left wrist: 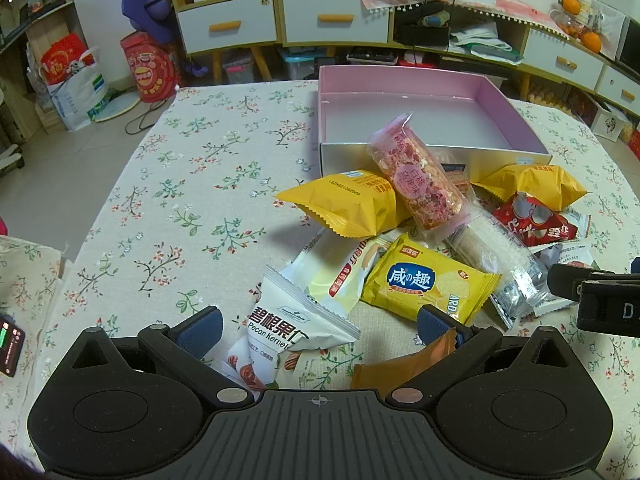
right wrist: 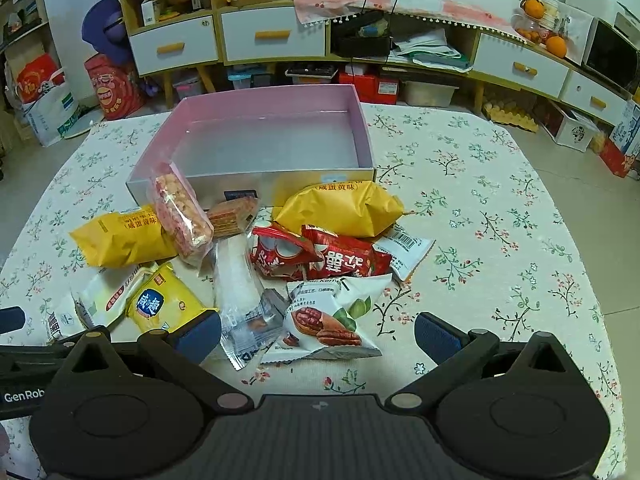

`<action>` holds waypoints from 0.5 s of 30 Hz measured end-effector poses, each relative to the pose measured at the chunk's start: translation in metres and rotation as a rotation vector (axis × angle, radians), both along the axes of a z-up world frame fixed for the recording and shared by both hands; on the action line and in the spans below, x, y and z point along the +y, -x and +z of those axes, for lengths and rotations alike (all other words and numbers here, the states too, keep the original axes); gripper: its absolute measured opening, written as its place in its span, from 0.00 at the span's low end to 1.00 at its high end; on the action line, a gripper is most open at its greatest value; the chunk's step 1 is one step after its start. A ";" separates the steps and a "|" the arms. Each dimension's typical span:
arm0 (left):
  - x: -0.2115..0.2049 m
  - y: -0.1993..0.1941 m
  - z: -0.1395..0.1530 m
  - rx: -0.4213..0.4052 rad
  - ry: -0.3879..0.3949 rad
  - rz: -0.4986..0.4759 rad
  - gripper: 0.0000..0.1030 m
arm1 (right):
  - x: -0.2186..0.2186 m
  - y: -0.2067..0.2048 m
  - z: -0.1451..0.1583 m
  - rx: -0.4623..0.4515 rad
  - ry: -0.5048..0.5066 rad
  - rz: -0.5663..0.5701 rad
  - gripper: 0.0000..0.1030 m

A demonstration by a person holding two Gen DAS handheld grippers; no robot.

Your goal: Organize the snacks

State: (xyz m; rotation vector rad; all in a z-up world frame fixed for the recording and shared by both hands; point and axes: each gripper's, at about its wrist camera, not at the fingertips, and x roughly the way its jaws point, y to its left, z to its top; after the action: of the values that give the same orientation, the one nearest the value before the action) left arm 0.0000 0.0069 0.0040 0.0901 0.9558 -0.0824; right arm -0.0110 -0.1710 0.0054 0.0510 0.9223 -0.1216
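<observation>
Both jaws are being held apart: the left gripper [left wrist: 320,328] over a pecan kernel packet [left wrist: 288,332], the right gripper [right wrist: 318,338] over another pecan packet [right wrist: 332,320], near the pink box [right wrist: 256,140].

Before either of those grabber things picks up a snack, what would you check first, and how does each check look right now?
1. Pink box empty, room for snacks: ok.
2. Left gripper open: ok.
3. Right gripper open: ok.
4. Pecan packet lying between the right fingers, reachable: ok.
5. Pink rice bar leaning on the box wall, may slide if neighbours move: not ok.
6. Snacks hidden under the pile: cannot tell.
</observation>
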 end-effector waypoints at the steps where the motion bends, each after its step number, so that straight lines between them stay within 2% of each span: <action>1: 0.000 0.000 0.000 0.000 0.000 0.001 1.00 | 0.000 0.000 0.000 0.000 0.000 0.001 0.75; 11: 0.000 0.000 0.001 -0.003 -0.002 -0.002 1.00 | 0.000 0.000 0.000 0.000 0.001 0.001 0.75; 15: 0.001 -0.002 0.006 -0.036 -0.006 -0.018 1.00 | 0.000 -0.001 0.000 -0.010 0.017 0.004 0.75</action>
State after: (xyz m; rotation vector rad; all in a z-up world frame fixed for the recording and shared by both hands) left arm 0.0017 0.0076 0.0104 0.1053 0.9193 -0.0946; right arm -0.0098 -0.1706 0.0055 0.0338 0.9108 -0.1250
